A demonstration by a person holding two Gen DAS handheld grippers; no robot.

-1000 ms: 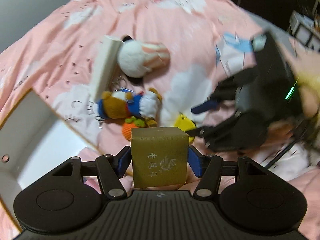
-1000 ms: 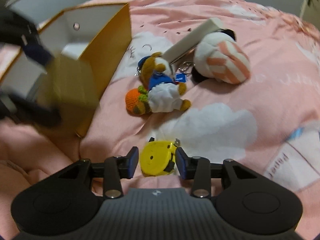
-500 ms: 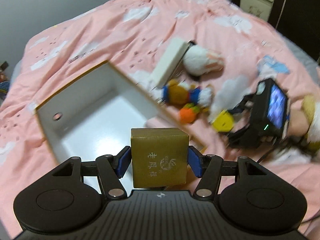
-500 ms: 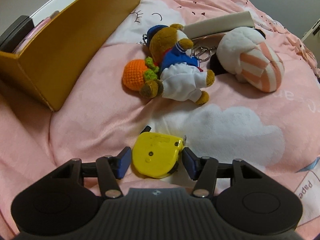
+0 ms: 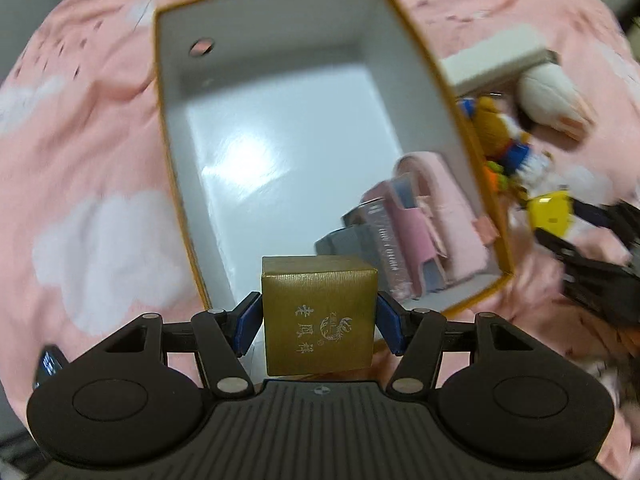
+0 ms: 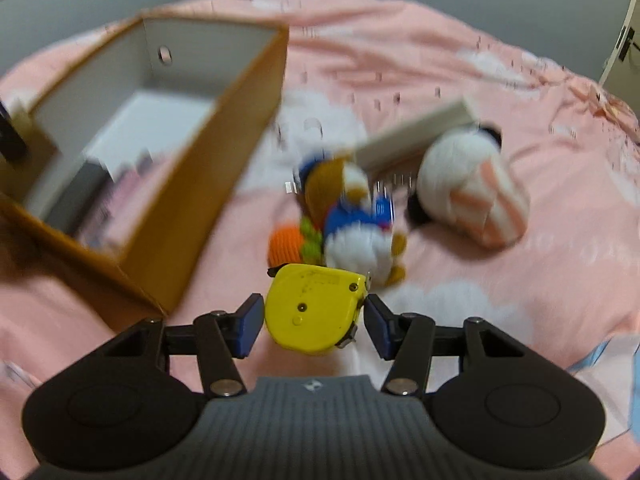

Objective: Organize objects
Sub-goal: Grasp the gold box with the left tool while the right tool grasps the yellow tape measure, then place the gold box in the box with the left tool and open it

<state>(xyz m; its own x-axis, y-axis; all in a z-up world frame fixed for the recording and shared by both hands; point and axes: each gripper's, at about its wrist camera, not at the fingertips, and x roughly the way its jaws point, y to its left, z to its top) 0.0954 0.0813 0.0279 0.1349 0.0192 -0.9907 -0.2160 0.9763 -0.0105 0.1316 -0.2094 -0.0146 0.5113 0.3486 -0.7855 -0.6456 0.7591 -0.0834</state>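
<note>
Swung over the open box point(image 5: 280, 152), my left claw point(image 5: 318, 320) pinches the stiff, light gold carton point(image 5: 318, 316) by its flat sides.

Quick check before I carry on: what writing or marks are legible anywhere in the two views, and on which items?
"老凤祥" with a round phoenix emblem: silver print on the gold cardboard cube box.
Silver lettering on the pink-grey case inside the open white-lined yellow box: too blurred to read.
Yellow plastic tape measure: no legible marking.

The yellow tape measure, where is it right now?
In the right wrist view the yellow tape measure sits between the right tongs, just in front of the stuffed toy on the pink bedspread, right of the open box.
</note>
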